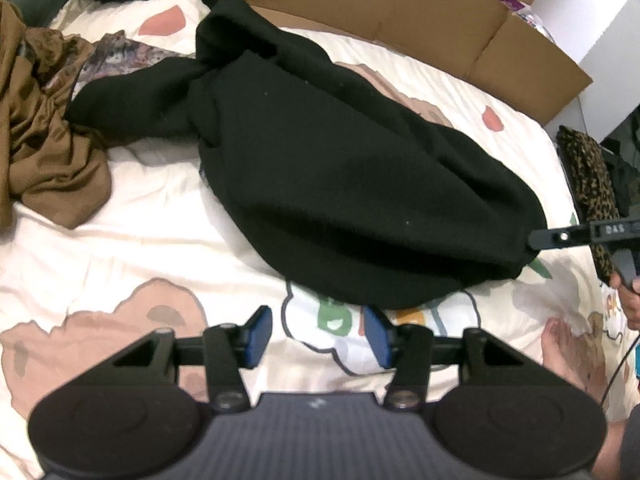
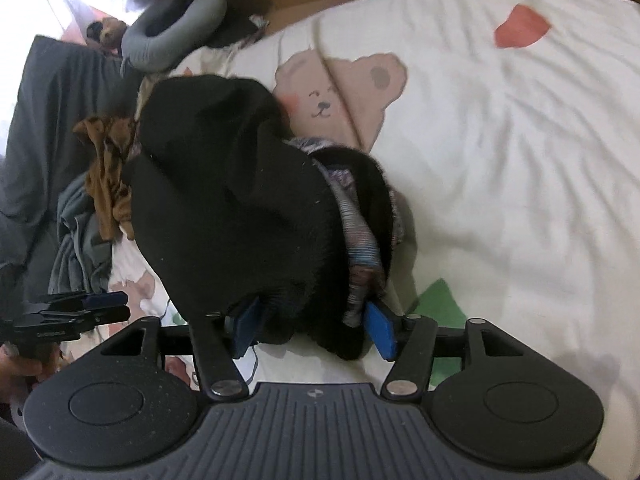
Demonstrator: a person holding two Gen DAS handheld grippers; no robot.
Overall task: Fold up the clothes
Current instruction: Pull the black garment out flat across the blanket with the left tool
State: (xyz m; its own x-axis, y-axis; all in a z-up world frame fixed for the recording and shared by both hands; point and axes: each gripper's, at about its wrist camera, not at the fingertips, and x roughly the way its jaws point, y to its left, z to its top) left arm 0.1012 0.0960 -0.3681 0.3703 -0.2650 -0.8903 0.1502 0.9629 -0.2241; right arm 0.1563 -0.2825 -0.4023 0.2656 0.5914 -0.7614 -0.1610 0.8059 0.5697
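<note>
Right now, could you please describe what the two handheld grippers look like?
Both match. The left gripper and right gripper have matte black linkage arms with silver pivot screws, blue pads on the fingertips, and a ribbed dark grey body flanked by two round black discs. Seen from the left wrist view, the right one carries white lettering along its side, and a thin dark cable hangs below it.

Black garment [image 1: 320,168] on patterned bedsheet [image 1: 120,264] — open left hand-held gripper [image 1: 318,332] beside it
</note>
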